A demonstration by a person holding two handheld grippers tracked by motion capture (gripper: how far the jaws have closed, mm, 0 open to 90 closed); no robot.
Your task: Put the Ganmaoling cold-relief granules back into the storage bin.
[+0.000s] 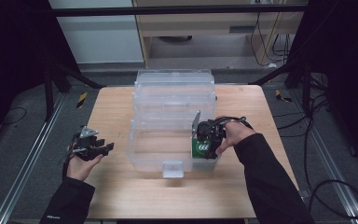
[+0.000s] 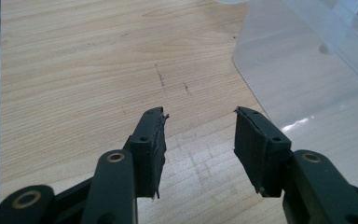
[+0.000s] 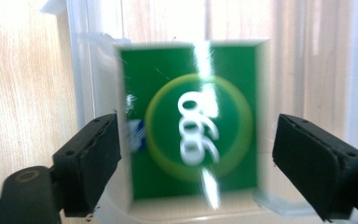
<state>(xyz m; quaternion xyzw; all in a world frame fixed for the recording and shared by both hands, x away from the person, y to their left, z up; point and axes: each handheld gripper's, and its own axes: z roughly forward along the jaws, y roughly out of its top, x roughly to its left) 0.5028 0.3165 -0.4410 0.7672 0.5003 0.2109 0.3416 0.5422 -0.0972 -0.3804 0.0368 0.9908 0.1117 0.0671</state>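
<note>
Lying flat in the clear bin (image 1: 142,140), green box (image 3: 193,121) faces up beneath the open right gripper (image 3: 196,154).

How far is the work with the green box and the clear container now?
Done: the green box lies inside the clear container, at its right end. In hand: the right gripper hovers above it, jaws open. The left gripper waits open over the table. Left: withdrawing, perhaps closing the container.

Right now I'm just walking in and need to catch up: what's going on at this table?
A person works two handheld grippers at a wooden table. The right gripper hangs over a green box lying in the clear plastic bin, jaws open on either side of it, not gripping. The left gripper waits open above bare wood beside the bin.
</note>
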